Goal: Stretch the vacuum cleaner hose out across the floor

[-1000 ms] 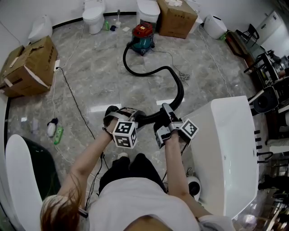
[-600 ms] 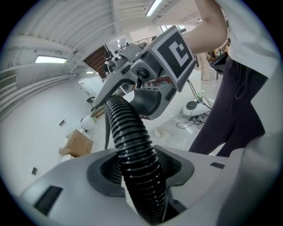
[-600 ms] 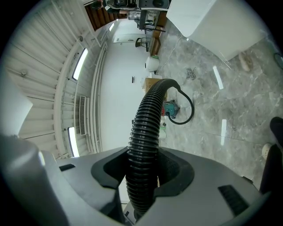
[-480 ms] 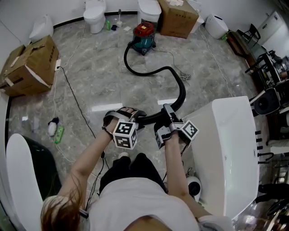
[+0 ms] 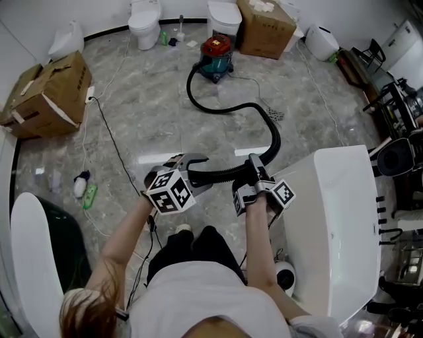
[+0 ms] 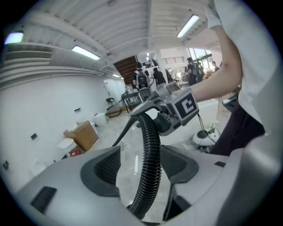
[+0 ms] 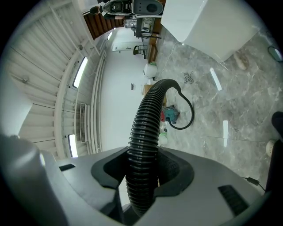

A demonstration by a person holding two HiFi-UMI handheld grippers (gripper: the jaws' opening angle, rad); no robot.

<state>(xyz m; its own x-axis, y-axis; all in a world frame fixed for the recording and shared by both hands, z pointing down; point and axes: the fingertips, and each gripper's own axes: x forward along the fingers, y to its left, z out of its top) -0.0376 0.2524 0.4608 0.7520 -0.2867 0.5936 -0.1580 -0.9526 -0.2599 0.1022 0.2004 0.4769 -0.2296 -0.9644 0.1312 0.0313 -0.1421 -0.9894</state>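
The red and teal vacuum cleaner [image 5: 217, 56] stands at the far side of the floor. Its black ribbed hose [image 5: 264, 122] loops across the tiles and comes back to me. My right gripper [image 5: 254, 168] is shut on the hose [image 7: 146, 128], which fills the gap between its pads, with the vacuum [image 7: 170, 114] small beyond. The hose end runs on leftward to my left gripper [image 5: 192, 168]. In the left gripper view the hose [image 6: 150, 145] passes between the jaws with floor showing beside it. Those jaws have just been opening and no longer press on it.
Cardboard boxes sit at the left [image 5: 46, 92] and at the back [image 5: 264, 26], with toilets [image 5: 144, 20] along the far wall. A large white tub [image 5: 334, 224] stands close on my right. A thin black cable [image 5: 112, 152] trails over the floor at left.
The left gripper has lifted, rolled and opened, so it no longer clamps the hose end. The right gripper has stayed put, still clamped on the hose.
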